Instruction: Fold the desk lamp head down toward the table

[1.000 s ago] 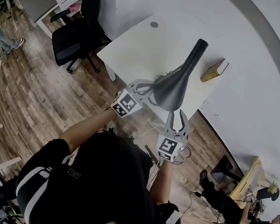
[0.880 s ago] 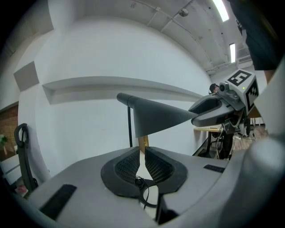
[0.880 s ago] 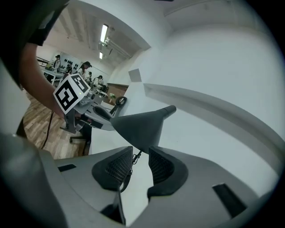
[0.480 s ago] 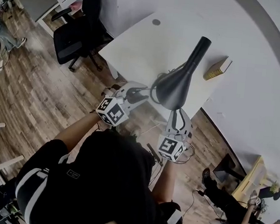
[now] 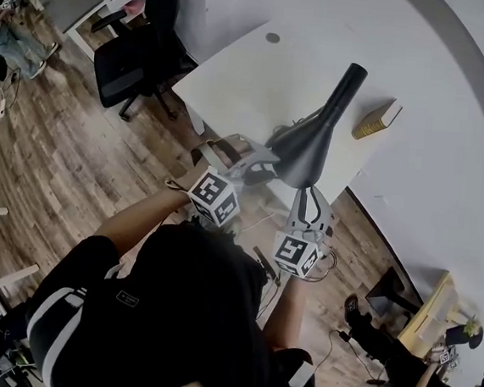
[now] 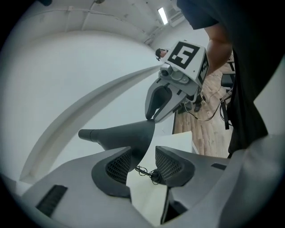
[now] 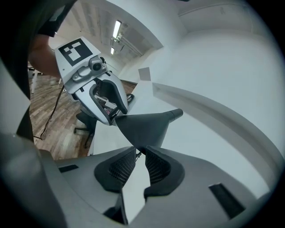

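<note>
The lamp head (image 5: 304,145) sits centre frame in the head view, raised over the near edge of the worktop (image 5: 236,77), with its neck slanting to the upper right. Our right claw (image 7: 139,162) is closing round its lower rim, pads not yet clamped, likely to take the hold for the fold. Our left claw (image 6: 144,160) is opening, released, the rim loose between its jaws so it won't resist.

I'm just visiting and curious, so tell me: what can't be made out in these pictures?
Lamp's base: head view, hidden beneath the lamp head.
Inside of the lamp head: no view looks into it.
Print on the book: head view, too small.
</note>
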Tool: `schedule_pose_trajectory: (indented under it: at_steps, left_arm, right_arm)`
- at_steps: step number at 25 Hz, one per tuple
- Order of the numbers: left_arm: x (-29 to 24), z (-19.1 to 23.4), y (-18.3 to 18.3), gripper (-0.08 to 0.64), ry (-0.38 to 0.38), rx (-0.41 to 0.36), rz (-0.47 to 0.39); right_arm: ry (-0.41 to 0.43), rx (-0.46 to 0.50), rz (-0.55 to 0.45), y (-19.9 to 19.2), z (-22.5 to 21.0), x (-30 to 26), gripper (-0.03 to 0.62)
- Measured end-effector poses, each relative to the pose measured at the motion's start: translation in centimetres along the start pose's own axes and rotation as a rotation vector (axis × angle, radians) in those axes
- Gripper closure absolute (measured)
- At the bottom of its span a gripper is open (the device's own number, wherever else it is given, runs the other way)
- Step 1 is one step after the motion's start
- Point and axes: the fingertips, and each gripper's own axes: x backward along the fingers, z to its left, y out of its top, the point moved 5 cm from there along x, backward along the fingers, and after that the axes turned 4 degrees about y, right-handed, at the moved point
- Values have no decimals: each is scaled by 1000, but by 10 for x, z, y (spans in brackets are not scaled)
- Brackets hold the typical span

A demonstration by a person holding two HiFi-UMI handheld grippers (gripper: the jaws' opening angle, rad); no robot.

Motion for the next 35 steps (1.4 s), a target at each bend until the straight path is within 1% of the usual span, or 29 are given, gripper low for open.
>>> schedule_pose_trajectory:
  at_steps: [1,3,17,28,35]
  left_arm:
    - [-2,0,-1,381,3,-15,8]
    - [-5,1,-3,430,12,-20,12]
    - [-19,-6,-16,428,4,-23,27]
    - [-33,-13,-31,420,7,-49,58]
    - [-39,-14,-37,413,-3,-38,71]
  right_arm:
    - [1,4,2,0,1,0,511]
    - [5,10,6,-2,2,-1,511]
    - [16,23,24,-17,6,-18,506]
    - [18,56,49,-29,10,-35,502]
    - [26,68,59,-35,12,-44,496]
